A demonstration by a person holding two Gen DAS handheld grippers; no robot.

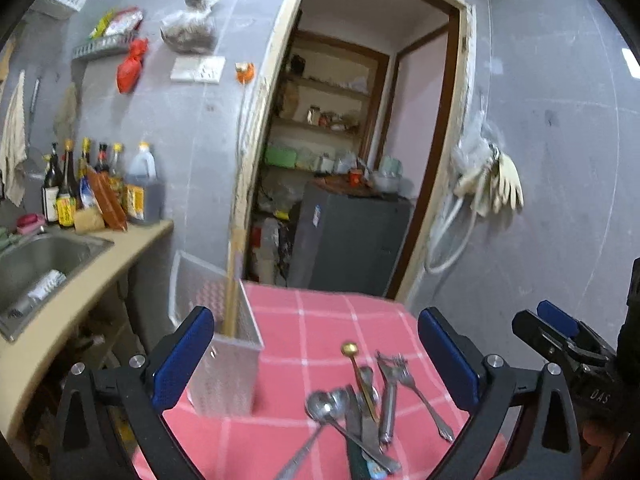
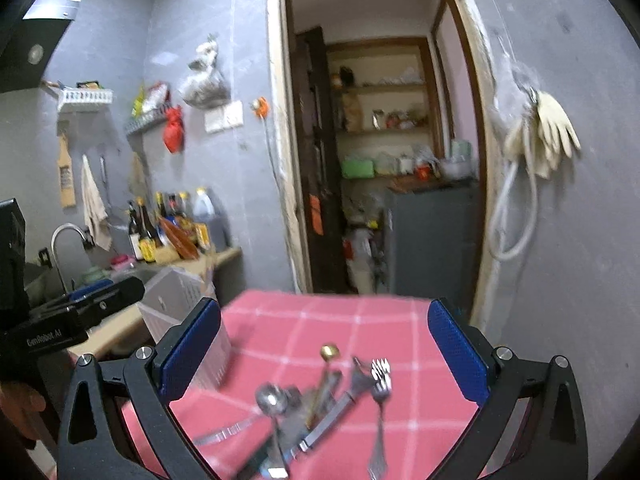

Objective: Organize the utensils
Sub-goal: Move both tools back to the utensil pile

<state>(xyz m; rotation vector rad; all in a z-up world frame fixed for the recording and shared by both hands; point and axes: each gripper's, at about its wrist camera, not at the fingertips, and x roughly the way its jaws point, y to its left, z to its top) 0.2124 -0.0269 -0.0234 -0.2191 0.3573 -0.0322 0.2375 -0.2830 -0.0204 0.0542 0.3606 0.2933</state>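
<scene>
Both wide and empty, left gripper (image 1: 316,352) and right gripper (image 2: 324,344) hover over the heap of steel spoons and forks (image 1: 360,404) beside the perforated white metal caddy (image 1: 228,364) on the pink checked tablecloth (image 1: 320,312); I'd single out one outer fork, cramped grey kitchen, sink (image 1: 36,256) left.

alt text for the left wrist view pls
Open left gripper hovers over a pile of utensils on a pink checked tablecloth, a metal mesh holder standing left of the pile; sink further left.
</scene>
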